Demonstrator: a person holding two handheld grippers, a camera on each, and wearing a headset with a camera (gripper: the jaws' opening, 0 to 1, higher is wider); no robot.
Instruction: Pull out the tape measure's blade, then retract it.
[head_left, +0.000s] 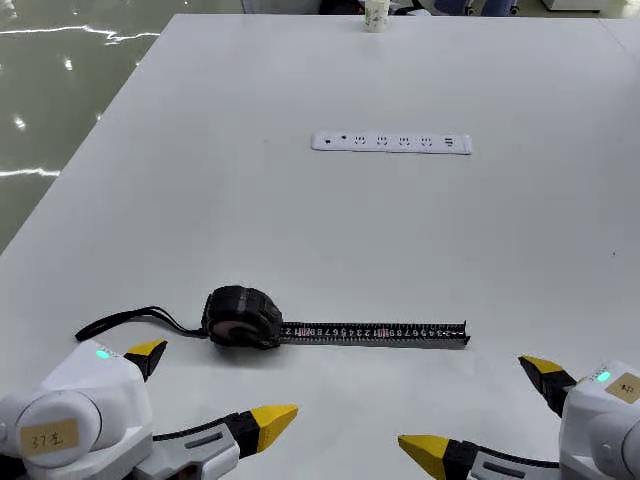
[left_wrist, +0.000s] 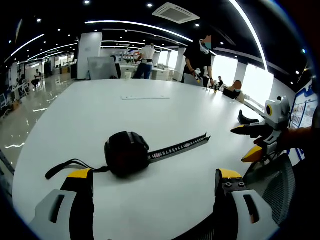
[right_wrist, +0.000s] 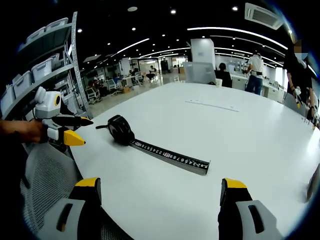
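A black tape measure (head_left: 240, 317) lies on the white table (head_left: 400, 230), its blade (head_left: 375, 332) pulled out to the right and flat on the surface. A black wrist strap (head_left: 120, 322) trails to its left. My left gripper (head_left: 212, 388) hovers open just in front of the case, touching nothing. Its own view has the case (left_wrist: 126, 152) and blade (left_wrist: 179, 147) ahead of the yellow fingertips (left_wrist: 80, 175). My right gripper (head_left: 482, 408) stands open in front of the blade's tip, apart from it. The right gripper view looks onto the blade (right_wrist: 170, 156) and case (right_wrist: 120, 129).
A white power strip (head_left: 390, 142) lies across the middle of the table. A small cup (head_left: 376, 15) stands at the far edge. People stand beyond the table (left_wrist: 197, 55). Shelves with bins (right_wrist: 45, 55) are off to the left.
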